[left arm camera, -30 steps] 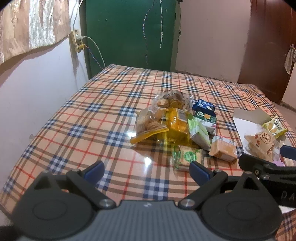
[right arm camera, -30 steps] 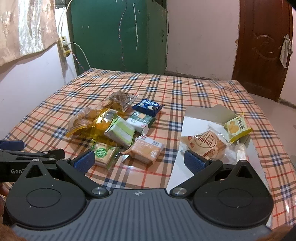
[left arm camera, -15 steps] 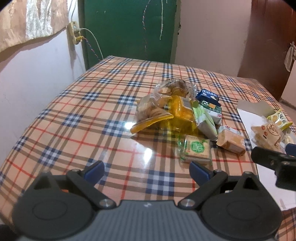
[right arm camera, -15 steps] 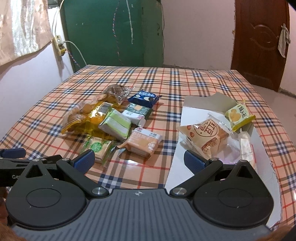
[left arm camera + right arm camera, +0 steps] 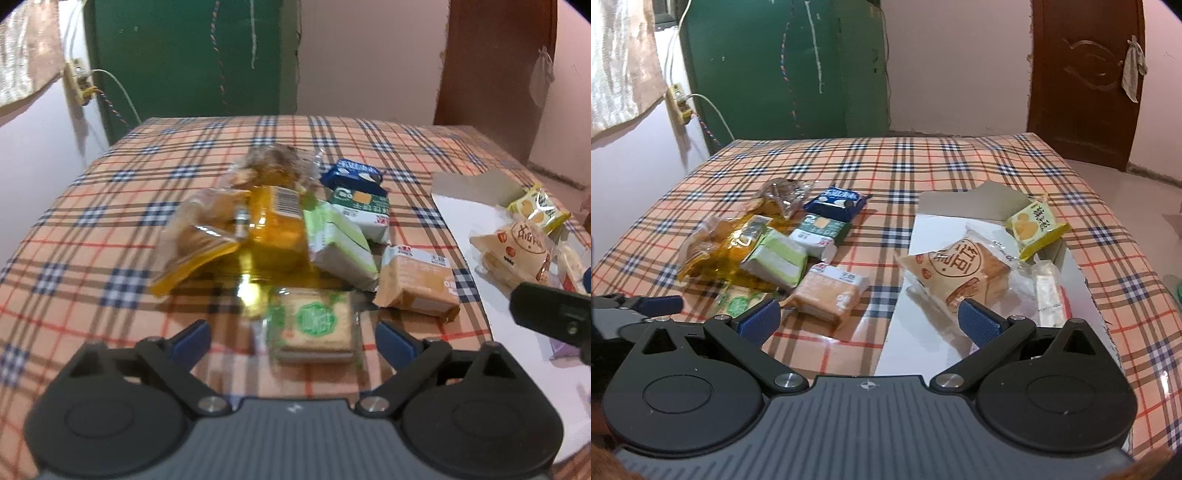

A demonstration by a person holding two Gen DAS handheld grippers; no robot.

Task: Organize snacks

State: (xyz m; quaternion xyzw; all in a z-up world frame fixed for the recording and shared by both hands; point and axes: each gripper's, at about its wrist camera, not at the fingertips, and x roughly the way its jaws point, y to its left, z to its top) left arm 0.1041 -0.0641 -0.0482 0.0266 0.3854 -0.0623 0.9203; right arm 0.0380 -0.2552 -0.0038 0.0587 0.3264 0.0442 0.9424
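Left wrist: left gripper (image 5: 291, 336) jaws wide, just narrowing around biscuit packet (image 5: 314, 325), untouched | right gripper (image 5: 866, 317) jaws apart, empty

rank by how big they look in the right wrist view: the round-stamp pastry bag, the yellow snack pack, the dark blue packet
1. round-stamp pastry bag, clearly largest, though it lies nearest the camera.
2 and 3. yellow snack pack and dark blue packet look about alike; both lie farther back, so I would not rank them.

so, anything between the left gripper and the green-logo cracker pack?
Nothing visible. The cracker pack lies on the tablecloth just ahead of the open left gripper, nearest of the pile, nothing on top; the orange pack sits beside it.
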